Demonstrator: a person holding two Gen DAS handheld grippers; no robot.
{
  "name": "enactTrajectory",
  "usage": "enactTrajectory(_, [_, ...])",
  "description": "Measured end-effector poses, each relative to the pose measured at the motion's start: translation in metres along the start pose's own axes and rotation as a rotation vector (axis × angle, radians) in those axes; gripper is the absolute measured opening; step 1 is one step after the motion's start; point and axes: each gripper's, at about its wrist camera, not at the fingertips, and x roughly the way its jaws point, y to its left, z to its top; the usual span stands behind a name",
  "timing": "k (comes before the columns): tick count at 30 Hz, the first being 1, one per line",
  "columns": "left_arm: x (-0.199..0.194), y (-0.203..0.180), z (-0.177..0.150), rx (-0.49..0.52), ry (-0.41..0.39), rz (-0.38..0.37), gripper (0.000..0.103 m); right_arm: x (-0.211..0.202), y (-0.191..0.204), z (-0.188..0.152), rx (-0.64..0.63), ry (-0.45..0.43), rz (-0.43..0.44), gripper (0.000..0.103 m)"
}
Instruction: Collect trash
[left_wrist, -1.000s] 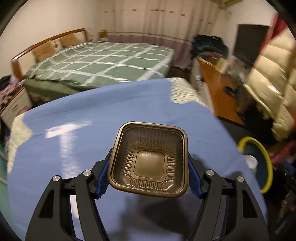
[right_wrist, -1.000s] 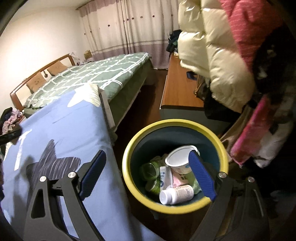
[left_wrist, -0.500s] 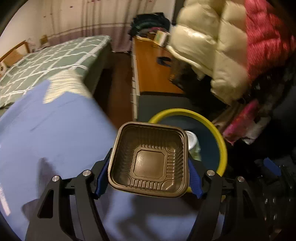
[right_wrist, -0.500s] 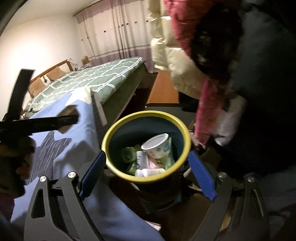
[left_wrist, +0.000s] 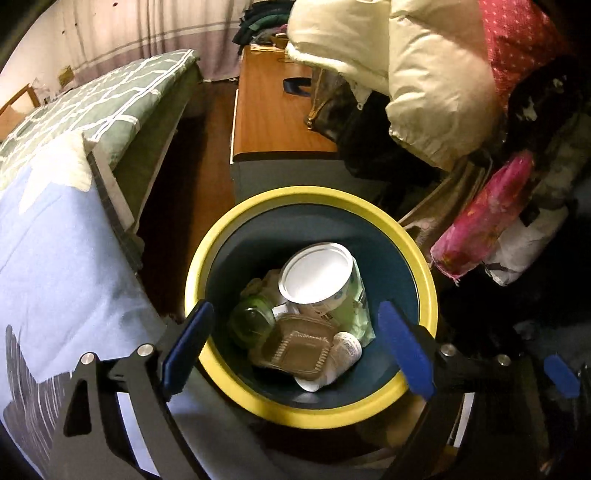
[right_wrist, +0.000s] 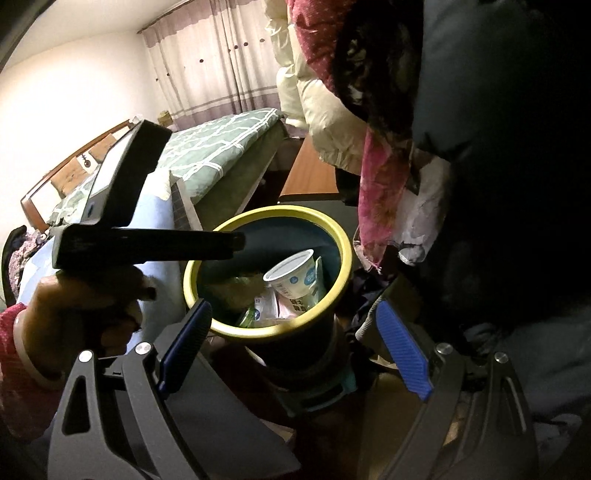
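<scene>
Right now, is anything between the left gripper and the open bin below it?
Nothing visible. The left gripper hangs over the yellow-rimmed bin, its jaws opening with nothing between them. The brown plastic tray already lies inside on the other trash, beside the white cup.

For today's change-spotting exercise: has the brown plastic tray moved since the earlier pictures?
Yes. The tray has left the opening left gripper and dropped into the yellow-rimmed bin.

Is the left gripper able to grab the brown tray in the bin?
Probably yes. The left gripper hangs over the bin, its fingers opening, empty; the brown tray lies on top, uncovered.
</scene>
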Motion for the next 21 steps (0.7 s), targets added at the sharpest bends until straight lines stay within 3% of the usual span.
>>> enactTrajectory(6, [-0.075,0.029,-0.023,-0.049,-0.167,0.054,0.095,-0.001,0.017,-0.003,-0.039,0.003,0.044,0.087])
enactTrajectory(11, [-0.172,0.065,-0.077,-0.094,-0.361,0.156,0.098,-0.007,0.040,-0.001,-0.081,-0.013,0.096,0.087])
enactTrajectory(16, [-0.250,0.113,-0.139,-0.211,-0.456,0.287,0.098,-0.022,0.066,0.009,-0.135,-0.064,0.145,0.088])
enactTrajectory(21, [-0.302,0.144,-0.205,-0.335,-0.514,0.405,0.098,-0.044,0.091,0.013,-0.195,-0.128,0.167,0.090])
